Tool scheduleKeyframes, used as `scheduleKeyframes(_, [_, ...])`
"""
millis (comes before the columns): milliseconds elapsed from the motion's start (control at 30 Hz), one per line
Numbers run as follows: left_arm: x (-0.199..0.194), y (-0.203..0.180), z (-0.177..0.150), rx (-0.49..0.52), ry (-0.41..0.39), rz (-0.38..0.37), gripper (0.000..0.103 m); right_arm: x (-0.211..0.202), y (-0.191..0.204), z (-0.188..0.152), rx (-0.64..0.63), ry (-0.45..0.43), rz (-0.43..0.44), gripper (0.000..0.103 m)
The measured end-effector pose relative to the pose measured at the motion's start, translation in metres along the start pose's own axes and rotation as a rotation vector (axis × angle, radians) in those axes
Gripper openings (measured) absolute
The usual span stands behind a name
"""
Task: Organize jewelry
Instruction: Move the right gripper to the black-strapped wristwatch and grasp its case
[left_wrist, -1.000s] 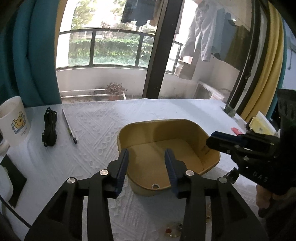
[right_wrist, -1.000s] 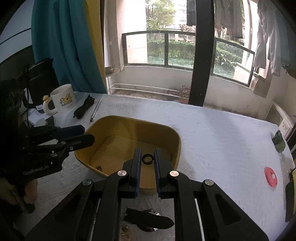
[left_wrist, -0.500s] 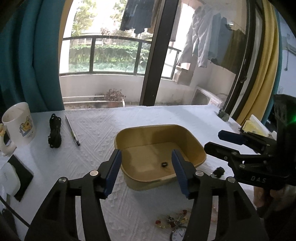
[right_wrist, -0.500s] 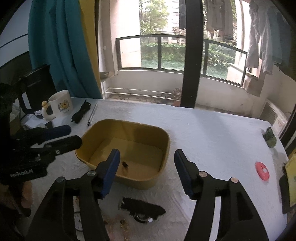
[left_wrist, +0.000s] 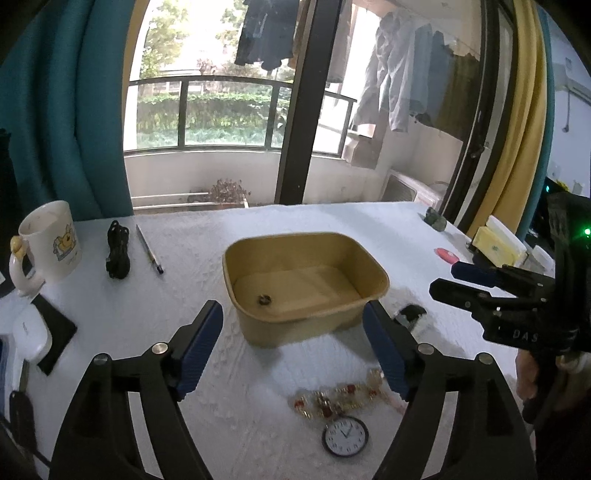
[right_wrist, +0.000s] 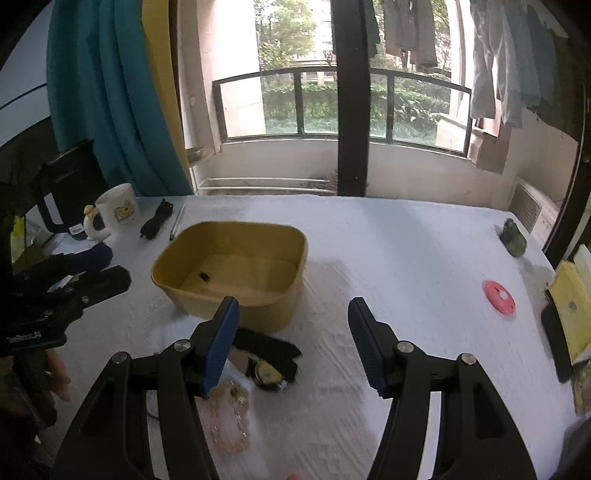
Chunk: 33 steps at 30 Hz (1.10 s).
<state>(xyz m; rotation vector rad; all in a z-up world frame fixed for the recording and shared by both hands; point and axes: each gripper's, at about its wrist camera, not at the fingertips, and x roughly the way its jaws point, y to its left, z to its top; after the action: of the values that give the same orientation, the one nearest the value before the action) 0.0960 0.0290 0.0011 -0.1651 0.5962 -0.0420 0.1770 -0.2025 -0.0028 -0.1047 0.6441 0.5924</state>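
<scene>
Ring (left_wrist: 264, 299) lies in rounded yellow tub (left_wrist: 373, 267); both hand-held grippers (left_wrist: 293, 354) (right_wrist: 293, 345) gape empty.

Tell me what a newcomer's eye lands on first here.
The yellow tub in the middle of the white table, with one small dark ring on its floor. Next, the jewelry still lying in front of it: a beaded bracelet, a small watch face and a black-strapped watch. Both grippers hover open.

Wristwatch (right_wrist: 267, 363) strap partly hidden behind right gripper finger (right_wrist: 218, 345); beaded bracelet (right_wrist: 231, 421) blurry.
</scene>
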Motion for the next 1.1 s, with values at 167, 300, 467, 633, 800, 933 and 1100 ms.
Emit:
scheduleKeyframes(167, [-0.007,-0.002,-0.011,-0.013,0.018,-0.008,0.081,-0.005,-0.005,-0.013,0.008,0.023,-0.006,0.061])
scheduleKeyframes(300, [-0.011,-0.003,-0.02,-0.021,0.033,-0.01,0.081,-0.004,-0.007,-0.023,0.007,0.049,0.004,0.061])
scheduleKeyframes(467, [-0.013,-0.003,-0.03,-0.024,0.047,-0.001,0.081,0.001,-0.004,-0.036,0.004,0.09,0.022,0.061])
scheduleKeyframes(633, [-0.012,0.001,-0.039,-0.018,0.057,0.012,0.081,0.01,-0.001,-0.045,0.001,0.123,0.036,0.061])
scheduleKeyframes(800, [-0.008,0.008,-0.042,-0.031,0.074,0.0,0.081,0.023,0.004,-0.048,-0.003,0.152,0.044,0.061])
scheduleKeyframes(933, [-0.003,0.016,-0.042,-0.044,0.083,-0.003,0.081,0.033,0.009,-0.047,-0.007,0.173,0.049,0.061])
scheduleKeyframes(1100, [0.003,0.025,-0.042,-0.067,0.09,-0.012,0.081,0.044,0.014,-0.045,-0.011,0.187,0.051,0.061])
